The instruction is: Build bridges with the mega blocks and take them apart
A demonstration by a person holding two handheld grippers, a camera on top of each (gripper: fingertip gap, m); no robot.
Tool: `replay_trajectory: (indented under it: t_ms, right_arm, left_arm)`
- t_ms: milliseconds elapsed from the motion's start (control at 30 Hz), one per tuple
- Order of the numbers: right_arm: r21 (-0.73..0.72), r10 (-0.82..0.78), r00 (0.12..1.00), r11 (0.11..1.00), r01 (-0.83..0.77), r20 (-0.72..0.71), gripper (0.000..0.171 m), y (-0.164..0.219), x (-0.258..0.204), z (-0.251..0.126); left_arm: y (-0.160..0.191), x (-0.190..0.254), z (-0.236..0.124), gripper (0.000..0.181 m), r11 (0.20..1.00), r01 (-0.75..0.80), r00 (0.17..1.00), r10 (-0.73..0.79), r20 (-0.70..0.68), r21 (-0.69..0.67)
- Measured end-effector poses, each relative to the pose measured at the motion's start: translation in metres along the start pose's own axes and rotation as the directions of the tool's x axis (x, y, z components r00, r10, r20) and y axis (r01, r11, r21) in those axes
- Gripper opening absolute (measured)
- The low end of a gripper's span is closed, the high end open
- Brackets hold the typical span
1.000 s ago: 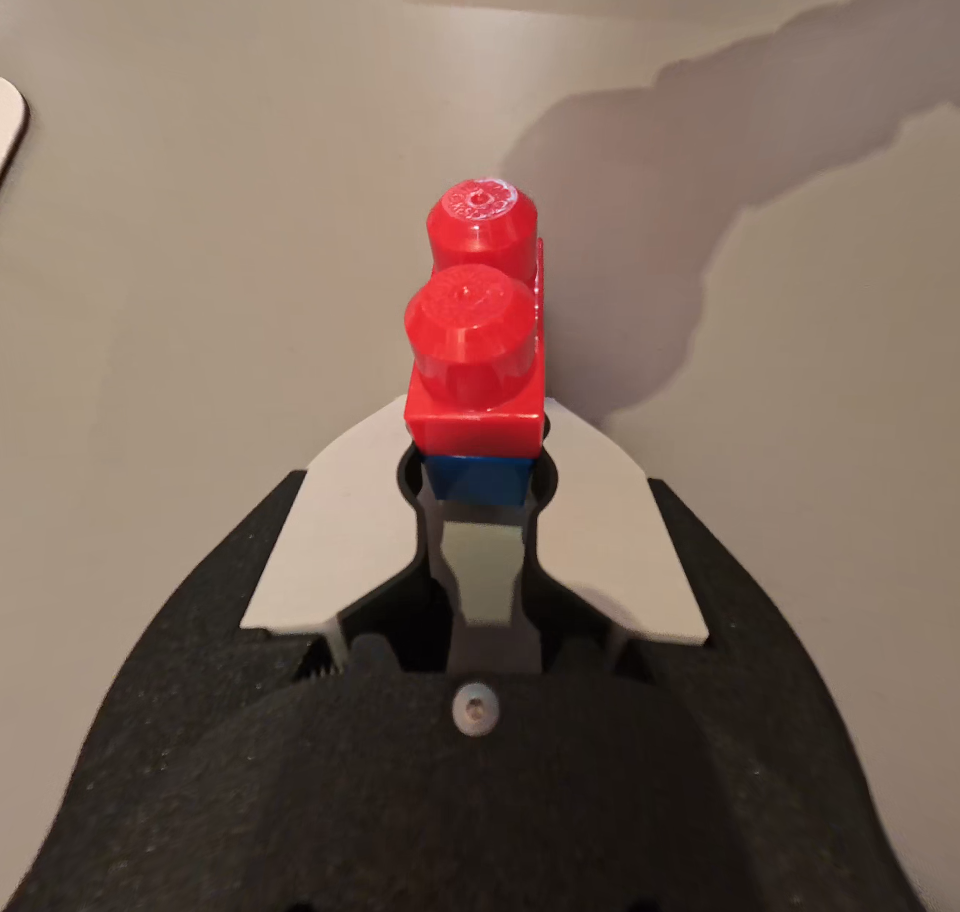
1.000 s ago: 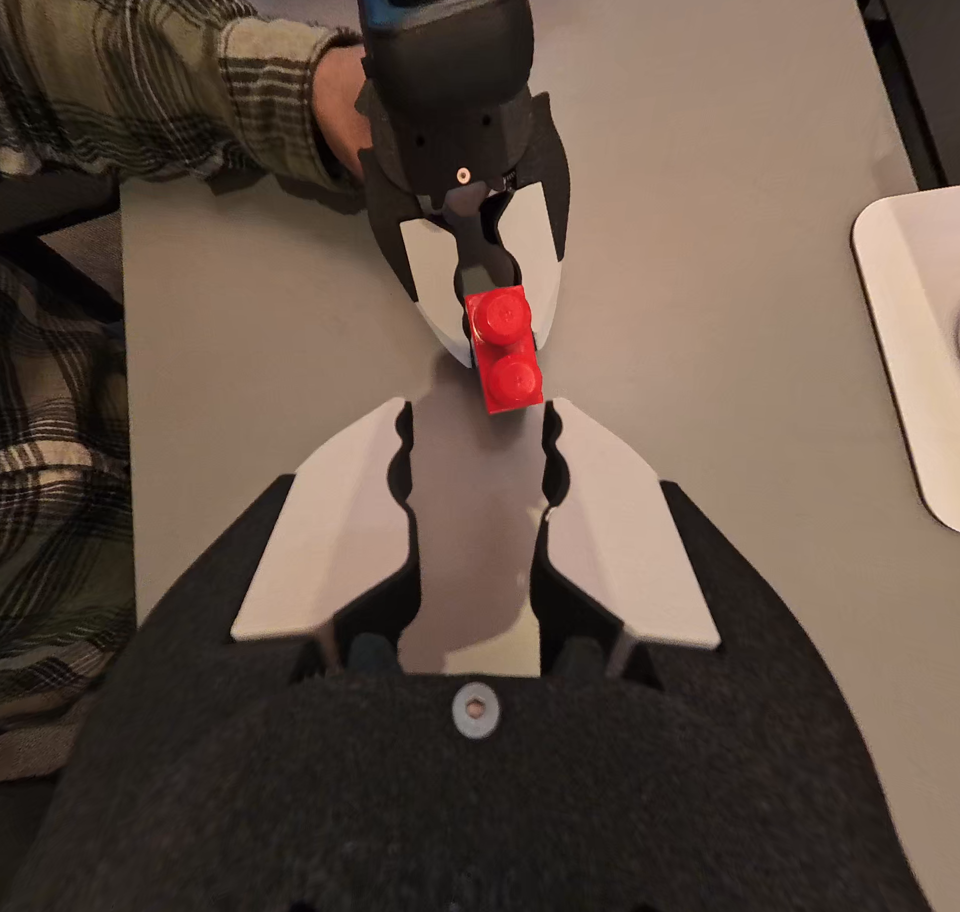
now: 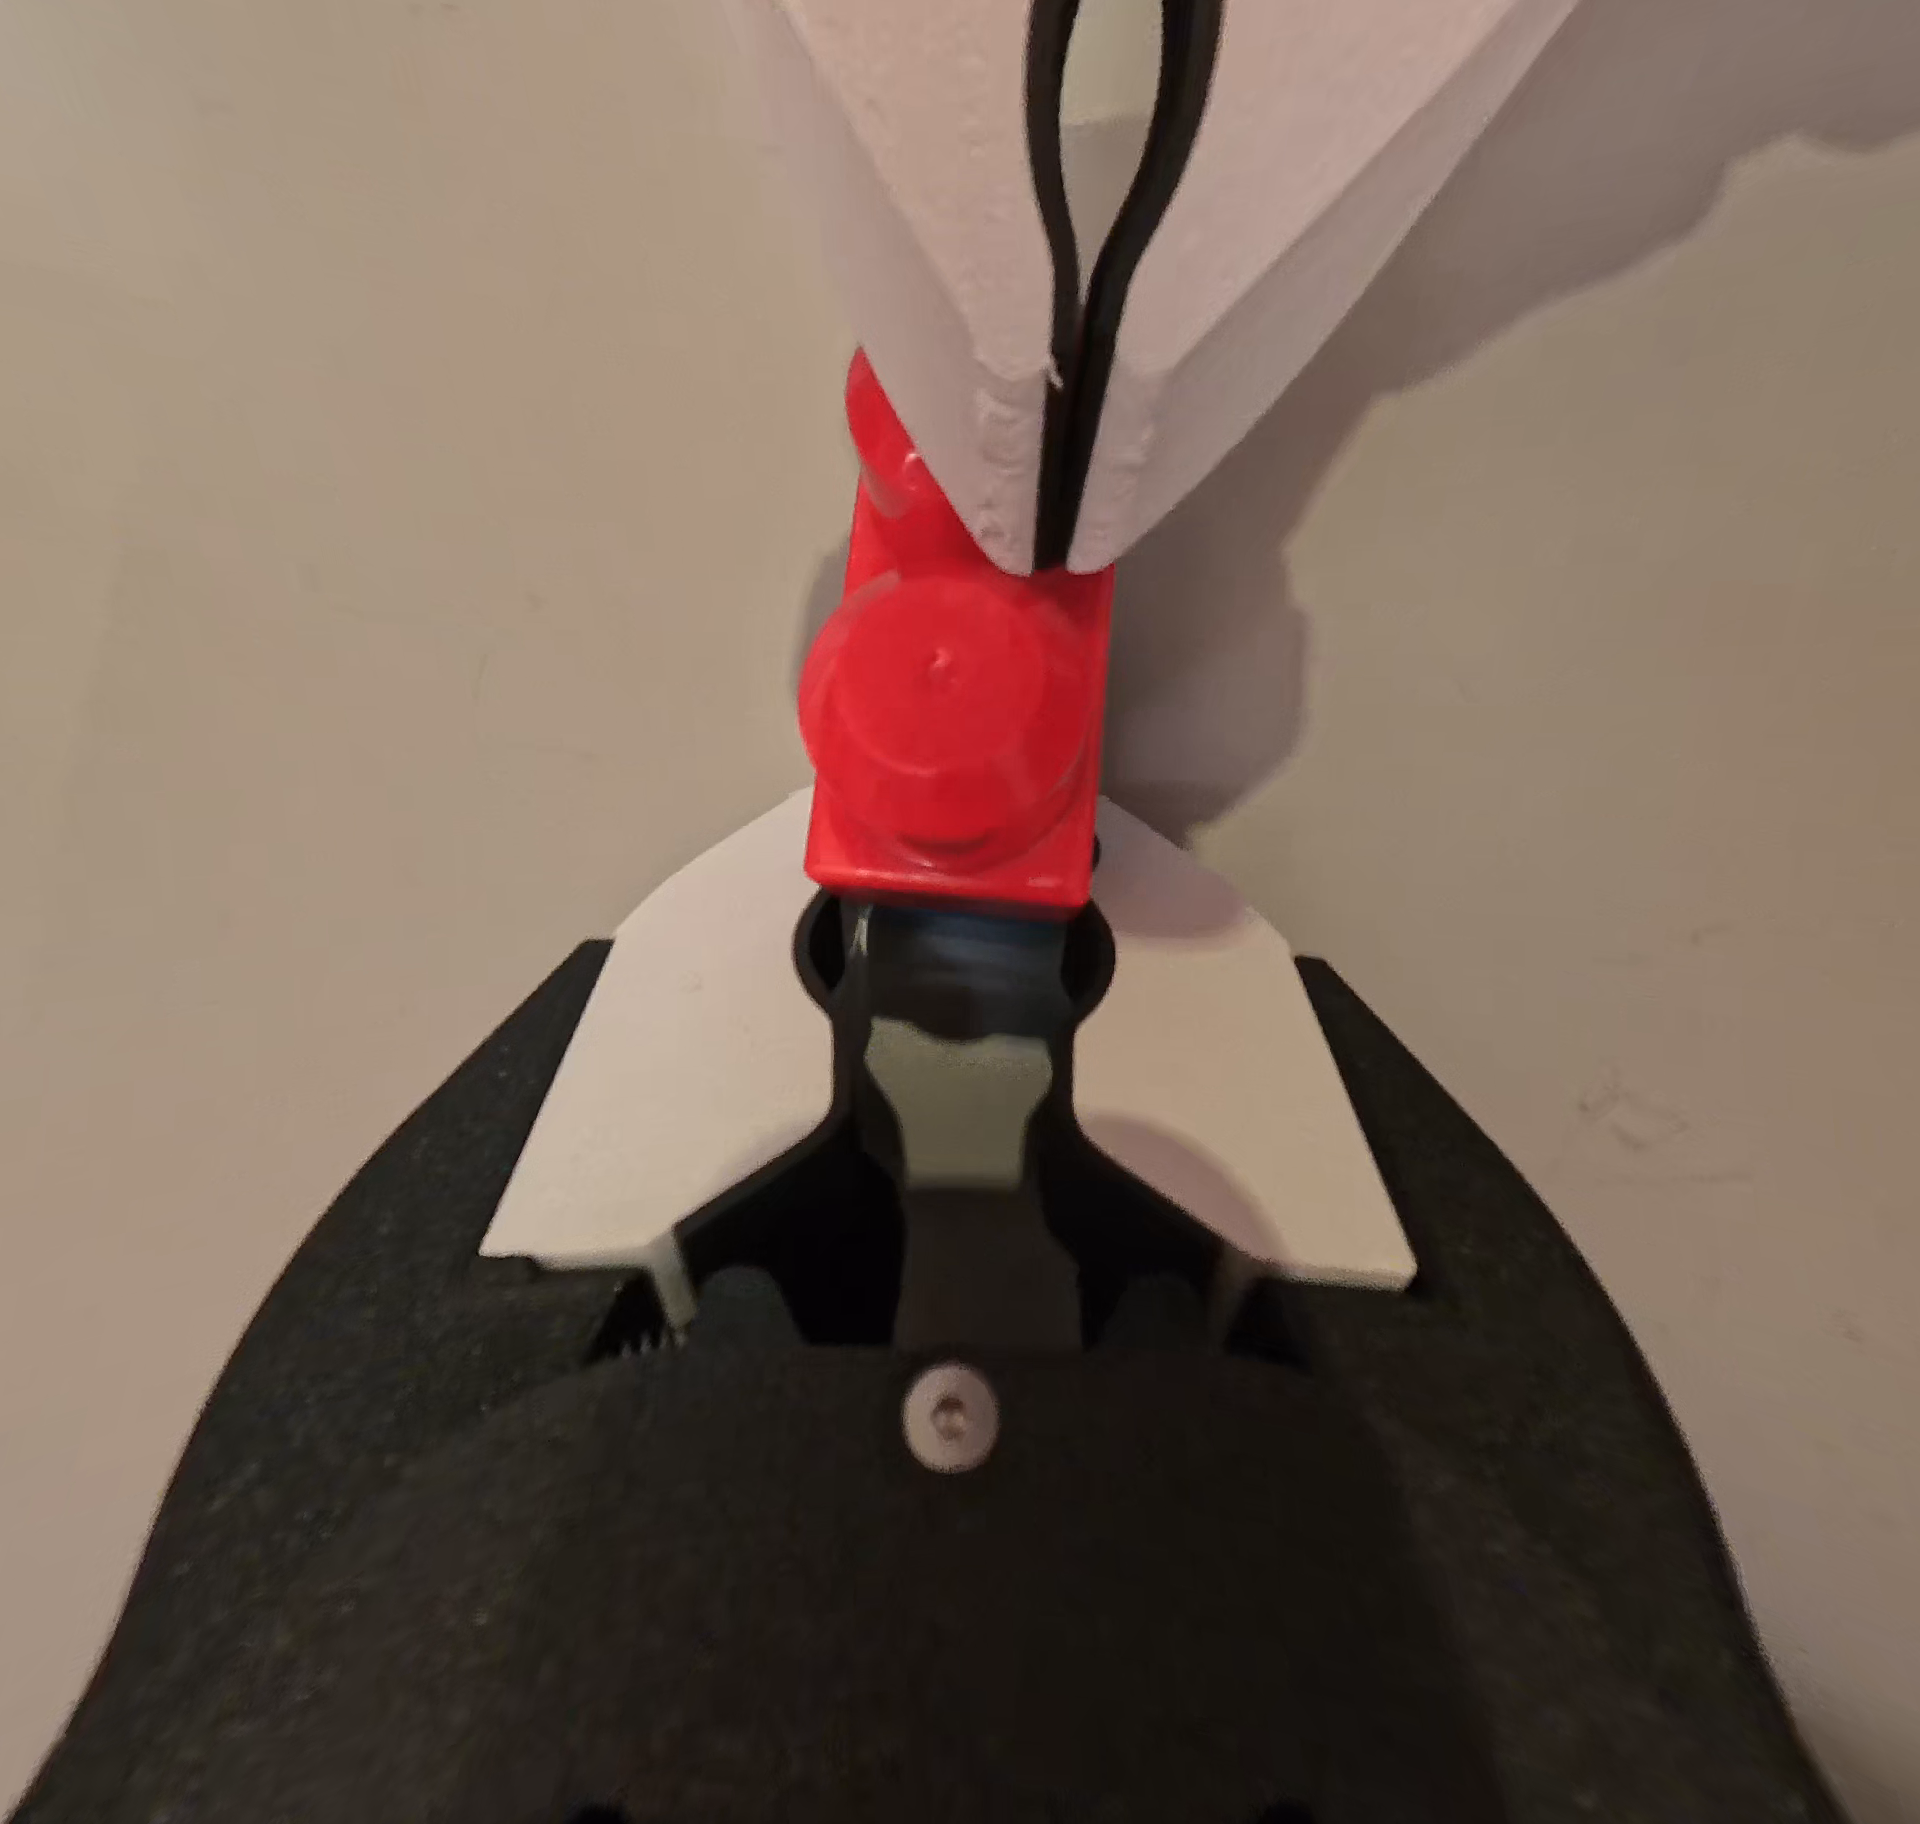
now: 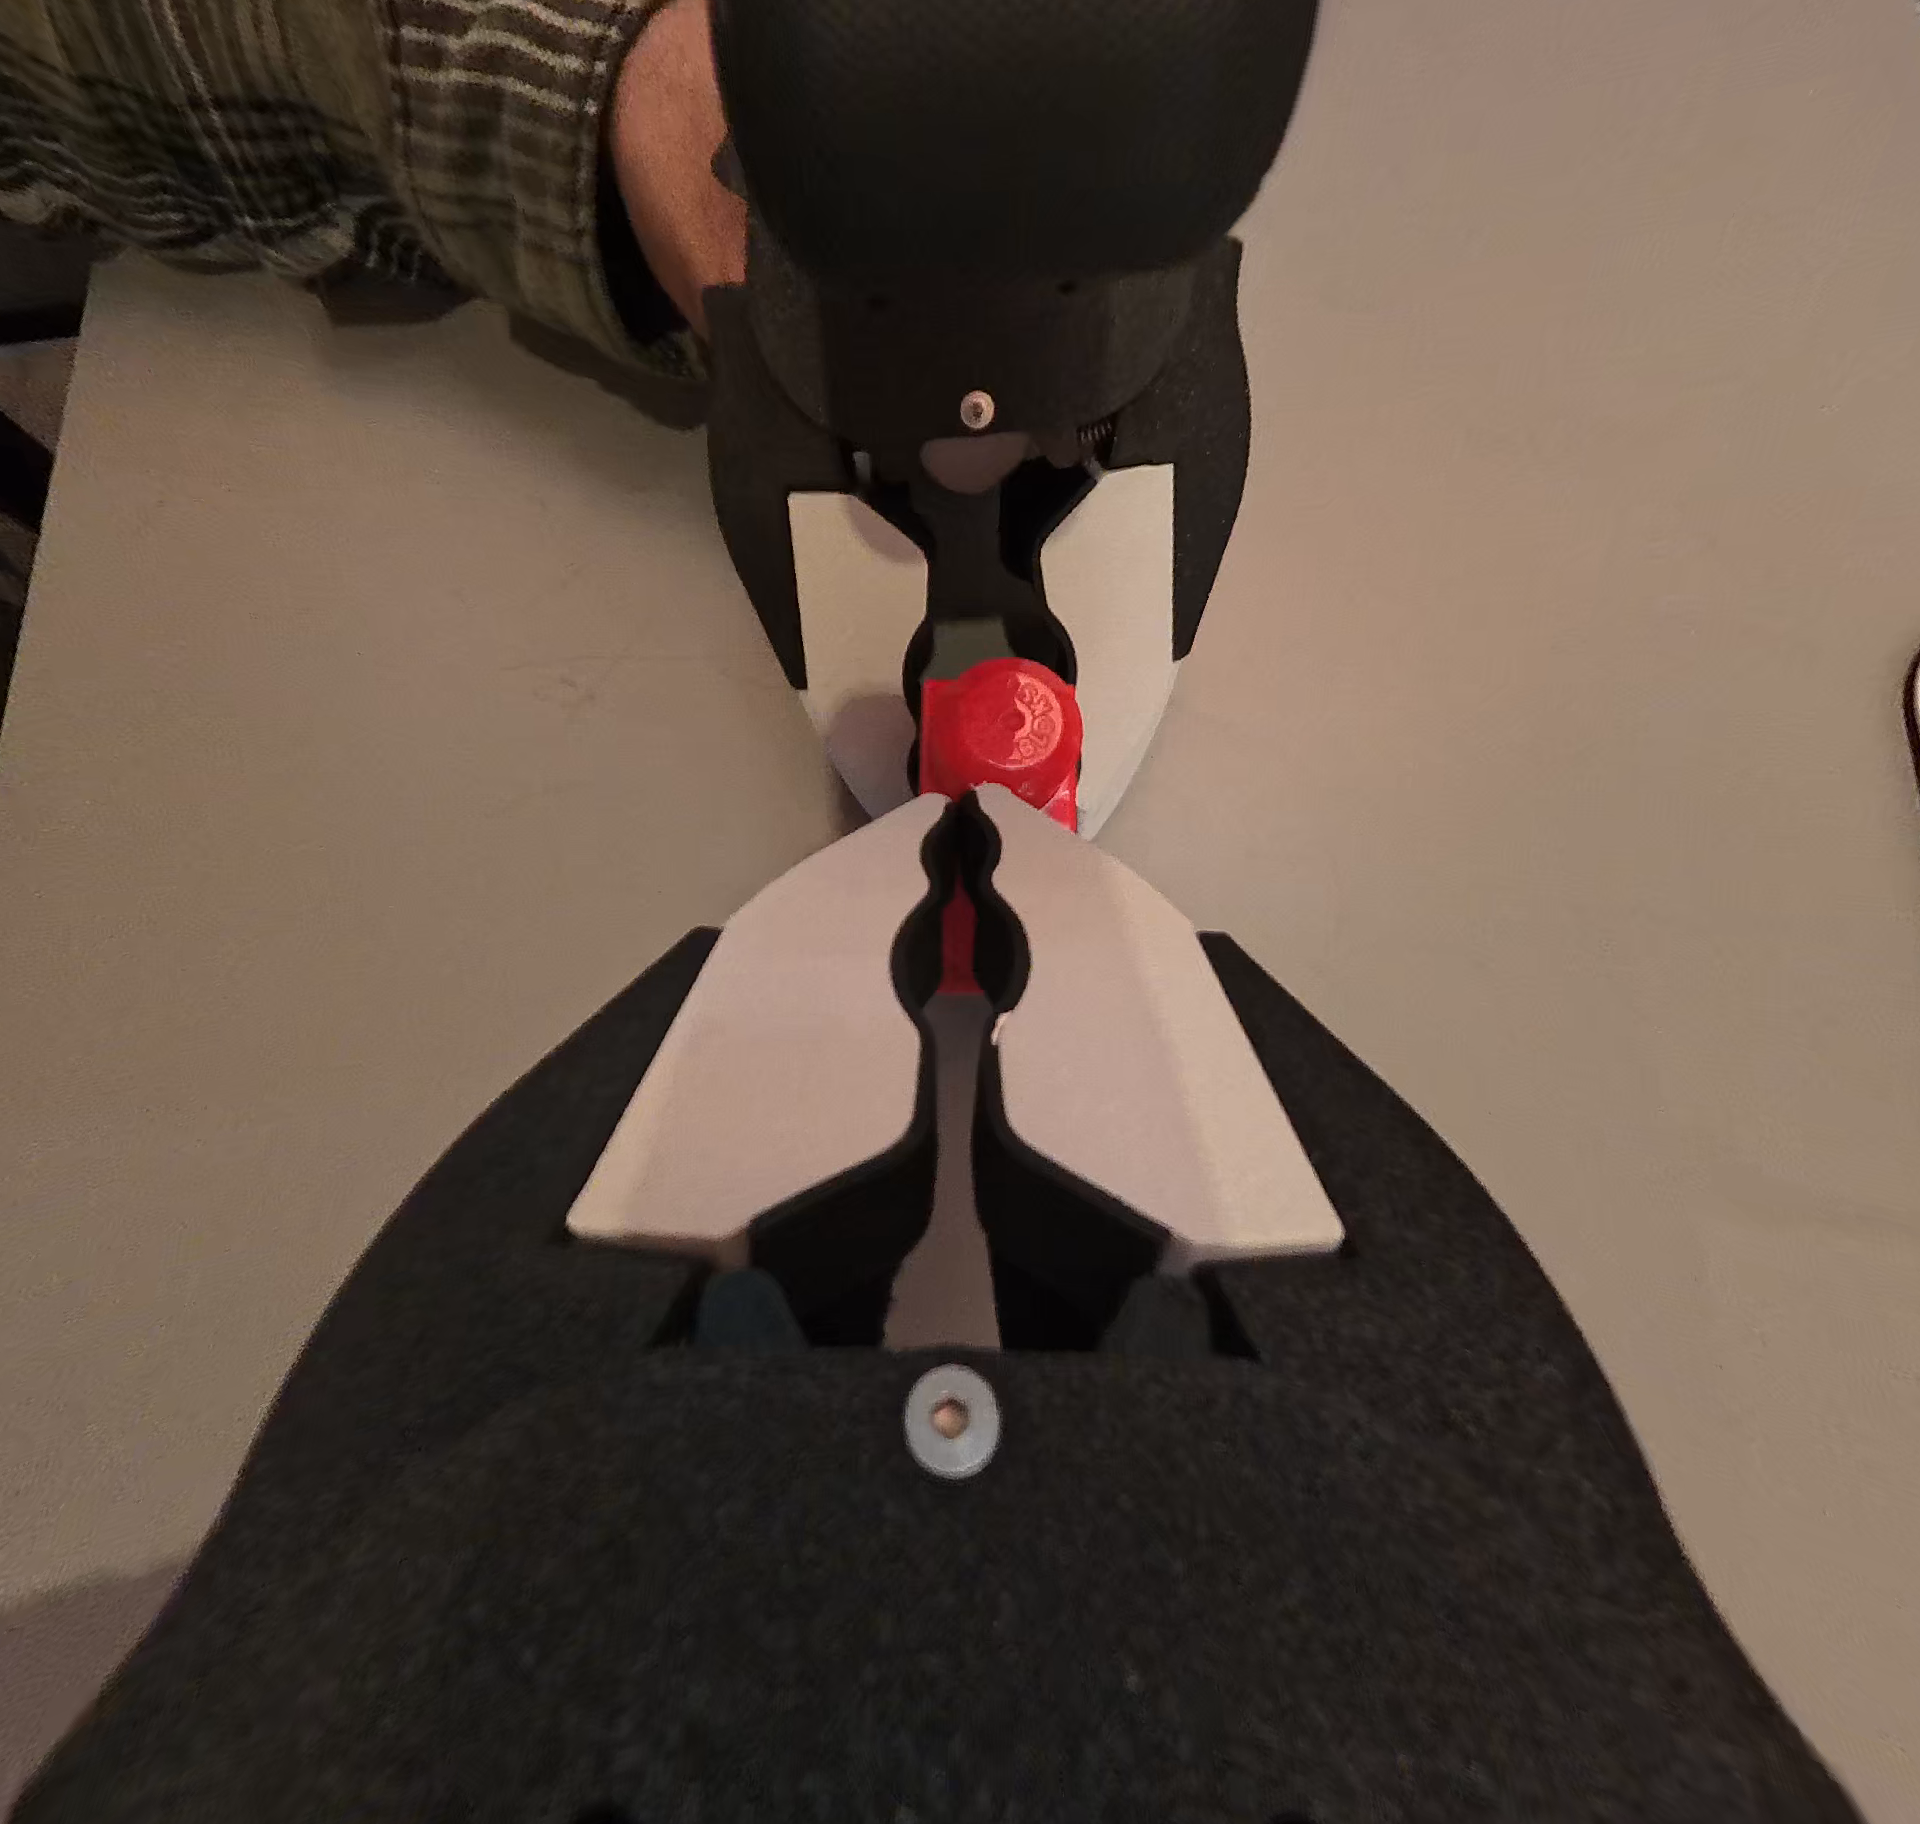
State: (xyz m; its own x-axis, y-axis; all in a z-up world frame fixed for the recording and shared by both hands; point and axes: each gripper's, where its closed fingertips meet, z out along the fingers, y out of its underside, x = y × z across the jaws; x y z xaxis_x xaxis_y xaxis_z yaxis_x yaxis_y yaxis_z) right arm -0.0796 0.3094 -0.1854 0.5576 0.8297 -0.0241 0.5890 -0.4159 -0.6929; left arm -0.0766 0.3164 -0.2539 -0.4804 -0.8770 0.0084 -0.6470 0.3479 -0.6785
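Observation:
My left gripper (image 3: 961,839) is shut on a blue block (image 3: 966,938) that carries a red two-stud block (image 3: 935,694) on top. My right gripper (image 3: 1049,559) comes in from the far side with its fingers shut. Its tips lie over the red block's far stud, just behind the near stud. In the right wrist view, my right gripper (image 4: 964,810) has its jaws almost touching, and a strip of red shows through the gap. Beyond it, the red block (image 4: 1013,730) sits in the left gripper (image 4: 992,766). I cannot see whether the right fingers clamp any part of the block.
Both grippers meet over a plain beige table (image 4: 312,735). A hand and a plaid sleeve (image 4: 312,112) hold the left gripper at the far left. The table's left edge (image 4: 42,527) runs near the sleeve. My hands' fingertips stand some 7 centimeters from each other.
My right gripper was open and apart from the red block. It has moved onto the block's far end and shut. The left gripper still holds the blue and red blocks.

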Motion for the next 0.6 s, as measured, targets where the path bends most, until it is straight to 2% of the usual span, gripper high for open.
replay_trajectory:
  t_ms: [167,233,367,433,500,600]
  right_arm:
    - [0.042,0.054,0.998,0.998,-0.055,0.031,0.0,-0.001,0.0,0.0]
    - [-0.039,0.021,1.0,0.999,-0.02,0.023,0.0,-0.001,0.003,-0.003]
    - [-0.106,-0.038,0.998,0.993,0.043,0.045,0.002,-0.005,0.007,-0.016]
    - [-0.158,-0.049,0.997,0.986,0.059,0.065,0.021,0.003,0.006,-0.018]
    - [-0.173,-0.062,0.996,0.982,0.073,0.07,0.028,0.005,0.006,-0.019]
    - [-0.181,-0.073,0.996,0.98,0.082,0.055,0.029,0.005,0.008,-0.02]
  left_arm:
    - [0.0,0.0,0.0,0.04,1.0,-0.004,1.0,0.004,-0.004,-0.001]
    - [0.0,0.0,0.0,0.04,1.0,-0.008,1.0,0.008,0.0,-0.002]
    - [0.0,0.0,0.0,0.04,1.0,-0.01,1.0,0.01,-0.002,0.0]
    - [0.001,0.0,0.0,0.04,1.0,-0.013,1.0,0.013,-0.004,0.002]
    - [0.001,0.0,0.0,0.04,1.0,-0.014,1.0,0.014,-0.005,0.002]
    - [0.001,0.001,0.0,0.04,1.0,-0.015,1.0,0.015,-0.005,0.002]
